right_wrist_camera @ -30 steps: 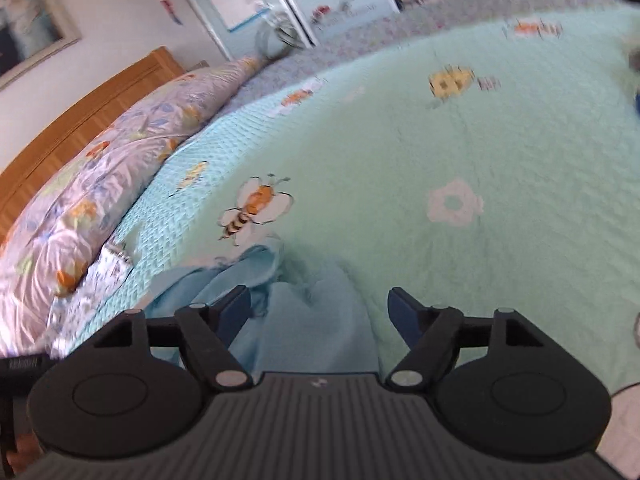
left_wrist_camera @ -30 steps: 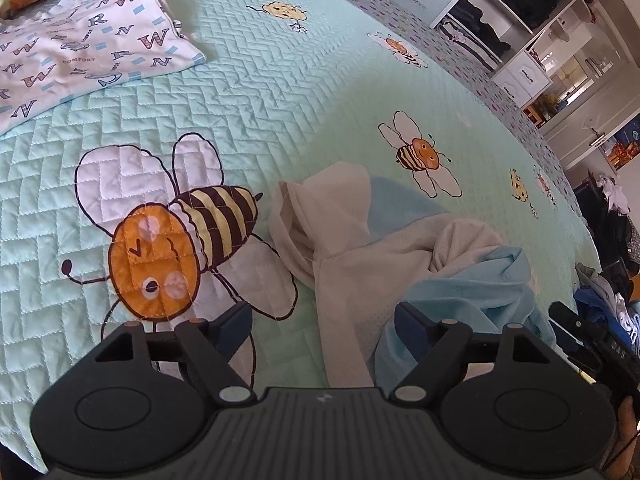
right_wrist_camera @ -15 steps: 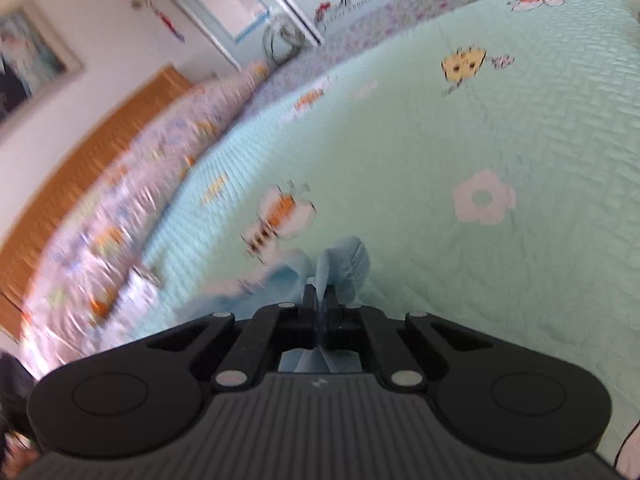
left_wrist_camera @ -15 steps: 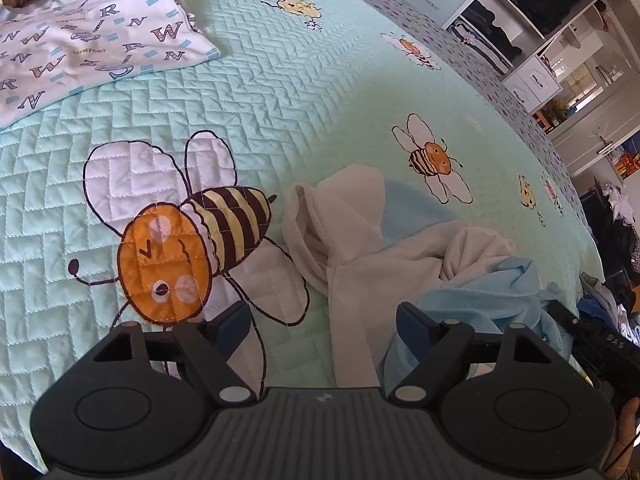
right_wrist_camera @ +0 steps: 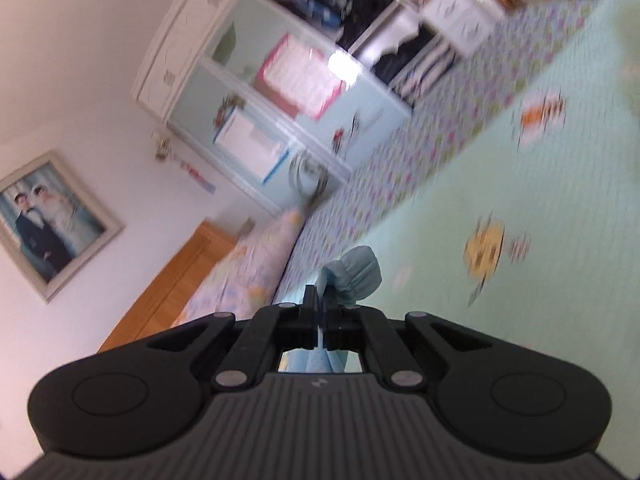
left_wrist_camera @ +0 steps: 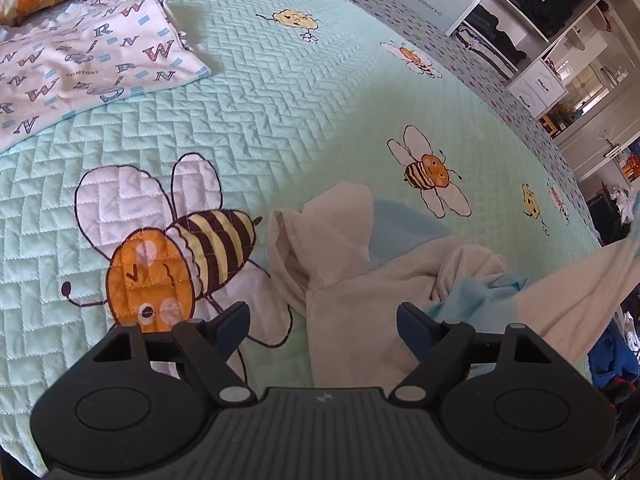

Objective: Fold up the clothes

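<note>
The right gripper (right_wrist_camera: 322, 312) has its jaws pinched tight on the soft light-blue cloth garment (right_wrist_camera: 356, 276), lifting one end above the mint-green quilted bee bed cover (left_wrist_camera: 312, 92). The left gripper (left_wrist_camera: 323, 318) waits with jaws wide, empty, above the crumpled cream cloth (left_wrist_camera: 360, 280).

Bee-print quilt (left_wrist_camera: 320, 92), letter-print pillow (left_wrist_camera: 80, 64), wardrobe (right_wrist_camera: 280, 92), framed pic (right_wrist_camera: 44, 216).
</note>
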`<action>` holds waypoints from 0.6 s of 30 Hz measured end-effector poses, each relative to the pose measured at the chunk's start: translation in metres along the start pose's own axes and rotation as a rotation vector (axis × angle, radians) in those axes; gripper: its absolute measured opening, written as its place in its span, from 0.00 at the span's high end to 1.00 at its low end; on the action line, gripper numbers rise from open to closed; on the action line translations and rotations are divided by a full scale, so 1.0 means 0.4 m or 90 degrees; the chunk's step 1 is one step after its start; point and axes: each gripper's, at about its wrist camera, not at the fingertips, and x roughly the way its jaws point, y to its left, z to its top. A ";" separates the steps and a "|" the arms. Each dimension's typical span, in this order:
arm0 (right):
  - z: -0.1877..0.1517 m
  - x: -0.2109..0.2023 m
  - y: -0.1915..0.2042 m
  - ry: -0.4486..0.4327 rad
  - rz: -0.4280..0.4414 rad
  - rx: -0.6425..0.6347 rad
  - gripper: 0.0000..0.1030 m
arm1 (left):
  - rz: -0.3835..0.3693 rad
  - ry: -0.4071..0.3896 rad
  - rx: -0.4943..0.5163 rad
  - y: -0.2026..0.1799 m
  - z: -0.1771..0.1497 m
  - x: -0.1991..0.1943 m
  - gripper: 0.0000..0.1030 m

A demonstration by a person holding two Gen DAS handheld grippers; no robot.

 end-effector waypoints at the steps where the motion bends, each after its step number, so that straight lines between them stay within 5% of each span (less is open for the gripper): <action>1: 0.050 0.000 -0.014 -0.035 -0.023 -0.011 0.98 | 0.000 -0.005 0.001 -0.009 0.006 0.002 0.20; 5: 0.246 -0.020 -0.119 -0.177 -0.183 -0.117 0.98 | -0.011 -0.014 0.014 -0.052 0.019 0.024 0.20; 9: 0.316 -0.029 -0.289 -0.149 -0.362 -0.166 0.74 | -0.008 -0.002 0.043 -0.099 0.017 0.063 0.20; 12: 0.267 -0.095 -0.392 -0.152 -0.443 -0.105 0.70 | -0.014 0.010 0.048 -0.117 0.011 0.084 0.19; 15: 0.168 -0.161 -0.439 -0.139 -0.446 -0.055 0.69 | -0.020 0.009 0.050 -0.124 0.006 0.086 0.19; 18: 0.036 -0.188 -0.411 -0.101 -0.348 -0.014 0.67 | -0.024 0.000 0.044 -0.119 0.004 0.073 0.19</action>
